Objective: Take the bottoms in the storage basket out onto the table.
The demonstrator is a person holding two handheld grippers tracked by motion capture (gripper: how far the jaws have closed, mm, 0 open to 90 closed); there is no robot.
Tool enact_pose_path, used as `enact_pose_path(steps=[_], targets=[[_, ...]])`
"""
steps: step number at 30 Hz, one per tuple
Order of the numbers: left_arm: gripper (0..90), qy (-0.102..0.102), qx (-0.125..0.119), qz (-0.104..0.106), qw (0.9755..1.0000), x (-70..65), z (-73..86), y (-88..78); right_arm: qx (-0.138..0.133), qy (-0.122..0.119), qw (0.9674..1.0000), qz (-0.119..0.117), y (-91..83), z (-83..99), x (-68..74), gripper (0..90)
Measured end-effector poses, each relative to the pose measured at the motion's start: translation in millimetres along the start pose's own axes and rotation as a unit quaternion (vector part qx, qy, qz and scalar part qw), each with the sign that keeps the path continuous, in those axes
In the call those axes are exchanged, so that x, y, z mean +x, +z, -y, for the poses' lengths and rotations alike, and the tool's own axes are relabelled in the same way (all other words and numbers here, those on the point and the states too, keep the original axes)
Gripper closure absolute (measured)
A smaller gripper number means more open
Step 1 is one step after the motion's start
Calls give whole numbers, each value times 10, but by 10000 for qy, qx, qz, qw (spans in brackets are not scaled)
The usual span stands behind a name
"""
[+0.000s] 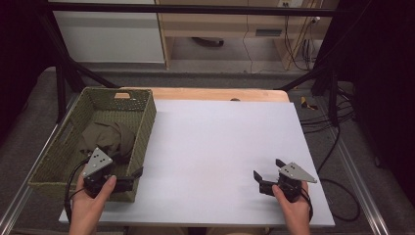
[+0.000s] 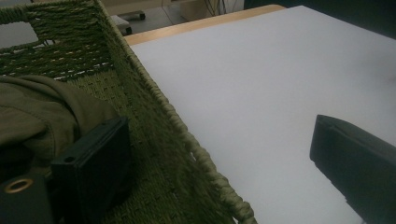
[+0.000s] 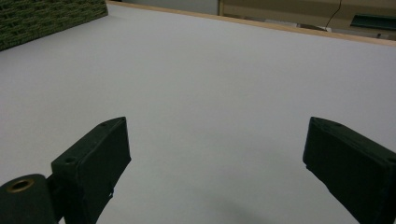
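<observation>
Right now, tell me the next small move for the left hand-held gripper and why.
Probably shift the left hand-held gripper further into the green woven basket and down toward the olive cloth. Its open jaws straddle the basket's wall, one inside beside the cloth, one over the white table sheet, gripping nothing.

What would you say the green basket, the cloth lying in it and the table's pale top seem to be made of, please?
The green rectangular woven basket looks like braided cord or dyed fibre: matte, with ropy strands along its rim. The crumpled olive-green cloth appears to be a soft matte fabric, perhaps cotton, judging by its folds. The pale grey-white table top seems a smooth sheet over wood, since a light wooden edge shows behind it.
</observation>
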State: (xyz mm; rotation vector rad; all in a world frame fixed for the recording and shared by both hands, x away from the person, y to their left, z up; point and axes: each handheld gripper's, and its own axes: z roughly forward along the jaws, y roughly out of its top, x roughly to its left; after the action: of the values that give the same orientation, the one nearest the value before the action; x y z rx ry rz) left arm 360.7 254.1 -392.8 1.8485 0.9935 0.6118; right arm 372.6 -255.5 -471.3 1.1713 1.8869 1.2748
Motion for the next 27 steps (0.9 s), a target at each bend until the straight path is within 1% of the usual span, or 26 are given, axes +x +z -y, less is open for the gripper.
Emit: enact_pose_path(steps=[3,5,9,18,24,27], targets=[[55,29,-3,-26,10000,-10,-4,7,-19,-14,10000,-22,-1,-1,6,74],[55,13,-9,1,10000,-17,-7,10,-23,-11,10000,-33,-2,-1,7,73],[55,68,46,-31,10000,-21,-3,20,-24,-10,10000,-31,-3,-4,6,73],[55,51,51,-41,10000,-21,1,20,-21,-51,10000,-78,-5,-6,29,72],[55,85,64,-43,9999,-32,-1,23,-27,-45,9999,-96,-7,-8,36,70],[55,66,25,-34,10000,-34,-5,15,-24,-73,9999,-118,-7,-14,48,68]])
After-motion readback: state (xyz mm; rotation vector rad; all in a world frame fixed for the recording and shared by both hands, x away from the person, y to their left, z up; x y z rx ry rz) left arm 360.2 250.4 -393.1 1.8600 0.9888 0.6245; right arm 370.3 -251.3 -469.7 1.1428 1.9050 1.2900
